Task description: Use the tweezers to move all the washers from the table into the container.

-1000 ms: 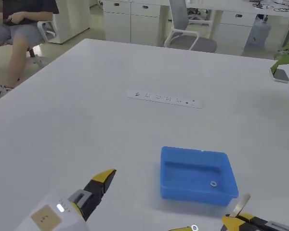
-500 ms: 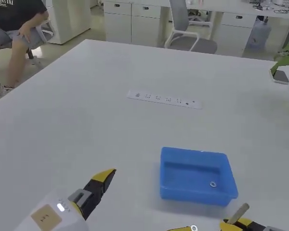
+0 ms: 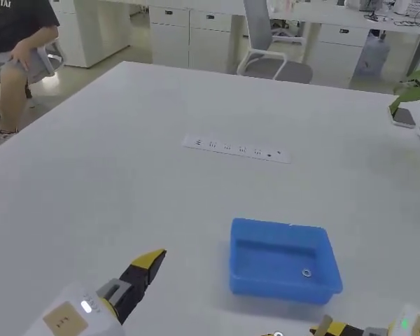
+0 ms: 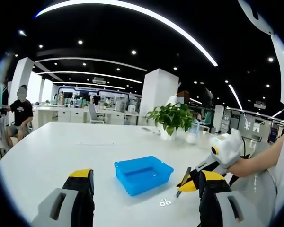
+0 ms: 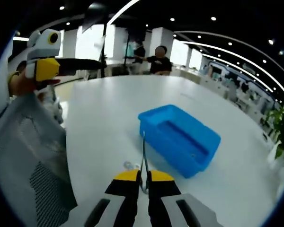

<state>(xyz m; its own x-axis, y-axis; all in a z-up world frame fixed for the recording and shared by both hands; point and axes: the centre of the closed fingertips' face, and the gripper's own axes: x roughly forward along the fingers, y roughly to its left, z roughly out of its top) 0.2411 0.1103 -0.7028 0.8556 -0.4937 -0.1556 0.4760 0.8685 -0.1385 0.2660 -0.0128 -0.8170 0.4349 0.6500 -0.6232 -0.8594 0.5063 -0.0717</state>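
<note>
Right tongs (image 5: 143, 176) are squeezed tight on the tweezers (image 5: 143, 153), gripping them at the back end so the thin tips stick out ahead. Makes sense, since the washers are way too small and flat for those fat jaws to pick off the table (image 3: 126, 175) directly. In the left gripper view the tips angle down toward a little bunch of washers (image 4: 164, 202) lying on the table at the bottom centre, just in front of the container (image 4: 132, 183). Can't tell if the tips are touching one or have one pinched, it's too small.

Left tongs (image 3: 150, 260) are spread wide with nothing in them, sitting at the lower left of the head view, well apart from the container. My guess is they're just out of the way, since this is a one-handed job unless the container starts sliding.

One washer (image 3: 306, 273) sits inside the container, toward its lower right in the head view. So I'd say the job's early on: one in, a few to go. The container is close to the pile, which keeps each carry short. Handy, because a washer held by tweezers could slip out pretty easily.
</note>
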